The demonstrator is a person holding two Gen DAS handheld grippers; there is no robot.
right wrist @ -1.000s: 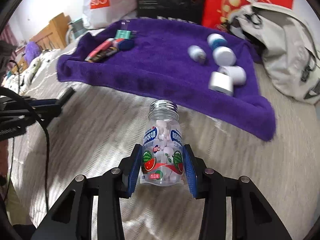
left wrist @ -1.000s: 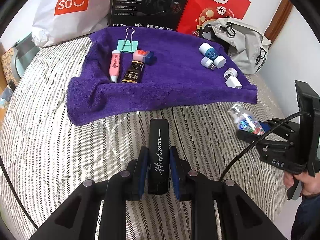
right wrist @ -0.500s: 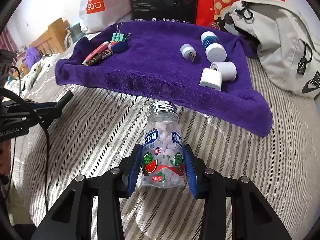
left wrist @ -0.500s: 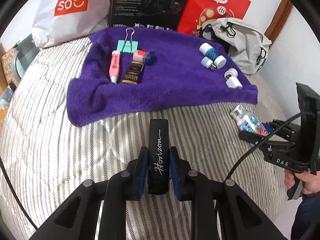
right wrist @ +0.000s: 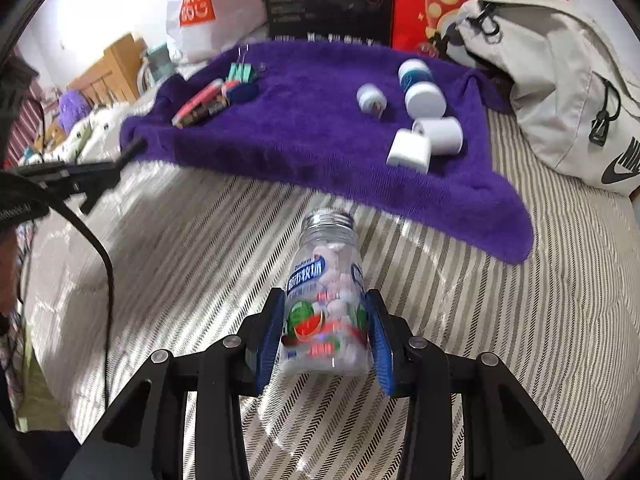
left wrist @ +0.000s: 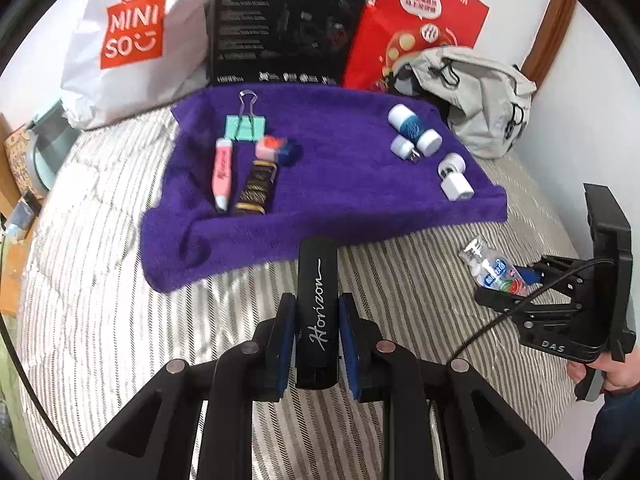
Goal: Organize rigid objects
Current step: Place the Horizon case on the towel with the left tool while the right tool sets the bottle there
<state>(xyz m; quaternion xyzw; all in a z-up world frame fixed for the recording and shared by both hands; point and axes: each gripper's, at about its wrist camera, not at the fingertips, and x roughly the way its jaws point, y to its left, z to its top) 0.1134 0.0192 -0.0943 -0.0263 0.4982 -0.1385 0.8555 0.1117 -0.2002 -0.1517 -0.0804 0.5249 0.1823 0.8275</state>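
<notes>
My left gripper [left wrist: 317,340] is shut on a black box lettered "Horizon" [left wrist: 317,292], held over the striped bed short of the purple towel [left wrist: 340,184]. My right gripper [right wrist: 326,340] is shut on a clear candy bottle [right wrist: 326,280] with a silver cap and watermelon label; the same bottle [left wrist: 494,270] shows at the right of the left wrist view. On the towel's left lie a mint binder clip [left wrist: 245,126], a pink pen [left wrist: 223,172], a dark tube [left wrist: 256,188] and a pink-blue eraser [left wrist: 278,148]. Several white cylinders and caps [right wrist: 424,98] lie on its right.
Behind the towel stand a white MINISO bag [left wrist: 132,36], a black carton [left wrist: 288,20] and a red bag [left wrist: 420,20]. A grey backpack [right wrist: 560,80] slumps at the right. A hand [left wrist: 618,376] holds the right gripper's handle. A cable [right wrist: 96,264] hangs left.
The right gripper has lowered and pulled back with the bottle, which now tilts forward. The left gripper with the black box has edged slightly closer to the towel.
</notes>
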